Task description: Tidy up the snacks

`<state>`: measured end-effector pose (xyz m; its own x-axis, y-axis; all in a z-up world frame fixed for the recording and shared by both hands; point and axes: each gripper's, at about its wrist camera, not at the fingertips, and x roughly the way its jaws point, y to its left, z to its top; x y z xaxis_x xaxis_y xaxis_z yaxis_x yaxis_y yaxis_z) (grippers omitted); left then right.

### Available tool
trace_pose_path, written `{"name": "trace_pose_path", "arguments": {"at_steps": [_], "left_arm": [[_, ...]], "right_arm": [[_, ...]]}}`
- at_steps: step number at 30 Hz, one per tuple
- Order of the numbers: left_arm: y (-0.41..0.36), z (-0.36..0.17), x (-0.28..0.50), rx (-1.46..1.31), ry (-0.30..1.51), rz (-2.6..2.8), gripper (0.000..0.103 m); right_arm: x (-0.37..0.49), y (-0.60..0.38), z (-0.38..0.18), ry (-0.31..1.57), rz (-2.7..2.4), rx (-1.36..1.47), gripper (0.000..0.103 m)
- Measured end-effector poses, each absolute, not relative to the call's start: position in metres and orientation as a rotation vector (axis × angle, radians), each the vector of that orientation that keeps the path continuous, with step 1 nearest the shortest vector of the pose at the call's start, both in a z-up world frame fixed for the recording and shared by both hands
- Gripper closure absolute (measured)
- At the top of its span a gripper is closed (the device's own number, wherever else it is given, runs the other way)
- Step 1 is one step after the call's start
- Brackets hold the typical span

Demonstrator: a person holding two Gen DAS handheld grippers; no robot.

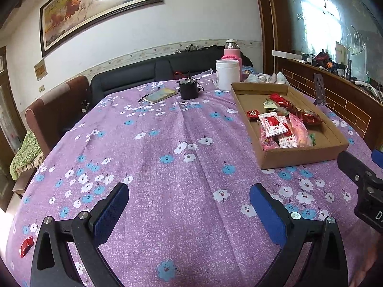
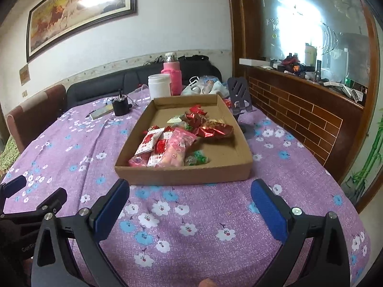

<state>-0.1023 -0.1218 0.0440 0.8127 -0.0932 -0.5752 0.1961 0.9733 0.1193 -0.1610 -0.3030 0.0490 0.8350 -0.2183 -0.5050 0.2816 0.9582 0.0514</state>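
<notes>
While both claws, left claw (image 1: 189, 205) and right claw (image 2: 190, 203), are spread empty, one cardboard tray (image 2: 182, 175) of snacks and one stray red candy (image 1: 25, 246) are seen on the worktop (image 1: 167, 143).

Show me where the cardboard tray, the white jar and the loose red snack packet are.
cardboard tray (image 2: 182, 175), right wrist view, near outer wall
white jar (image 2: 159, 86), right wrist view, body
loose red snack packet (image 1: 25, 246), left wrist view, wrapper middle
</notes>
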Motion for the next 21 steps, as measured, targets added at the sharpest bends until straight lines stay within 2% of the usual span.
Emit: {"name": "trace_pose_path", "arguments": {"at_steps": [21], "left_arm": [[-0.1219,0.0439,-0.1024,0.185,0.604,-0.161,0.001]], "right_arm": [[-0.1594,-0.2985,0.0487,0.532,-0.267,0.096,0.002]]}}
